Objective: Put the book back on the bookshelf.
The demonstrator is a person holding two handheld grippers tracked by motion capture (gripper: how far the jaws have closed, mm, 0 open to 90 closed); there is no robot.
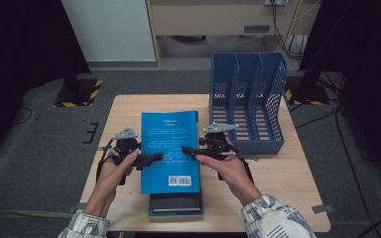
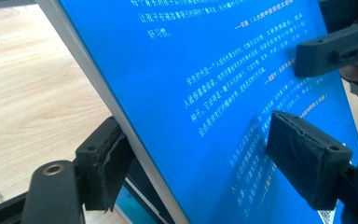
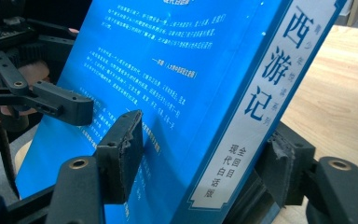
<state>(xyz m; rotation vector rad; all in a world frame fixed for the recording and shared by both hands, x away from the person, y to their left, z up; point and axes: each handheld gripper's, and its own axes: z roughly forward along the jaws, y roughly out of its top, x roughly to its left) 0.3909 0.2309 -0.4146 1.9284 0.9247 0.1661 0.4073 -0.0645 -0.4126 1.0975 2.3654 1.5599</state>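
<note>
On the silver spine [image 3: 256, 116] of the blue book [image 1: 170, 148], the large blue characters 西游记 are printed, with smaller characters 全回目白话版 set below them. Along the spine's edge a fine line of characters is seen, too small to be read. The back cover [image 2: 223, 93] is printed with paragraphs of small white Chinese text, not legible. A barcode label [image 1: 179, 180] is carried near its lower edge.

Dim, dark-edged high view; bright, sharp close gripper views.
</note>
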